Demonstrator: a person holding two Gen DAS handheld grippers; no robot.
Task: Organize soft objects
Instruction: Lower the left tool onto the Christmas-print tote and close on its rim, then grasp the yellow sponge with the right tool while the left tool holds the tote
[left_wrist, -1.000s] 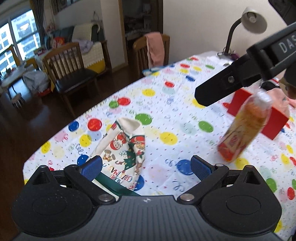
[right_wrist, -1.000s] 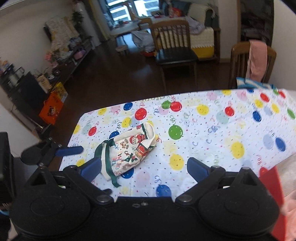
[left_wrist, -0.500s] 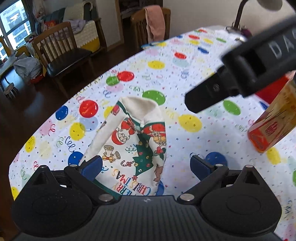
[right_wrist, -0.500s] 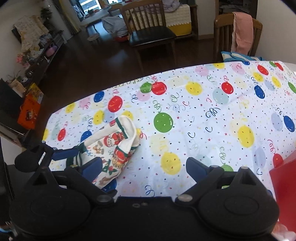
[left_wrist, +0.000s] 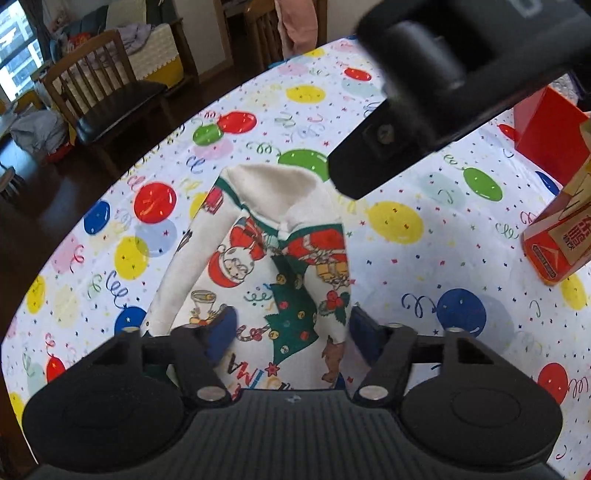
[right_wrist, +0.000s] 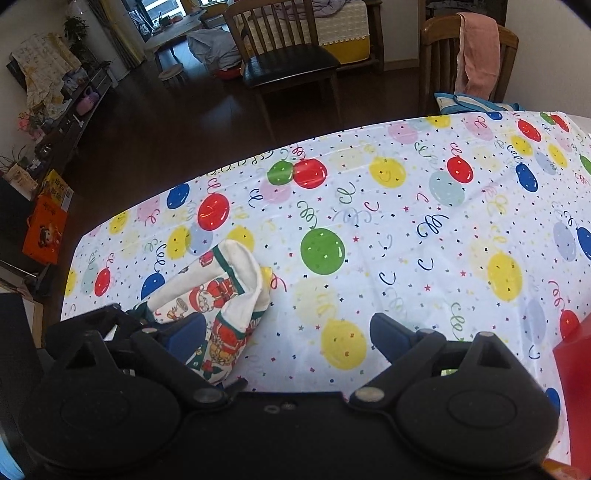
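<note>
Lying on the tabletop (right_wrist: 406, 229), Christmas sock (left_wrist: 273, 266) sits btwn left tool (left_wrist: 291, 328) pads, narrowed w/o gripping; right tool (right_wrist: 288, 332) wide beside the sock

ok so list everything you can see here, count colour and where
christmas bag: 1, white fabric with red and green print, lying near the table's left edge, between the left tongs' fingers
tablecloth: 1, white with coloured balloons, covering the table
red box: 1, red, far right on the table
drink bottle: 1, orange label, right side by the red box
wooden chairs: 2, brown, beyond the table
pink towel: 1, pink, draped over the right-hand chair
blue cushion: 1, blue, on that chair's seat
left tongs: 1, black with blue pads, open around the bag's lower part
right tongs: 1, black with blue pads, open, above the cloth beside the bag
</note>
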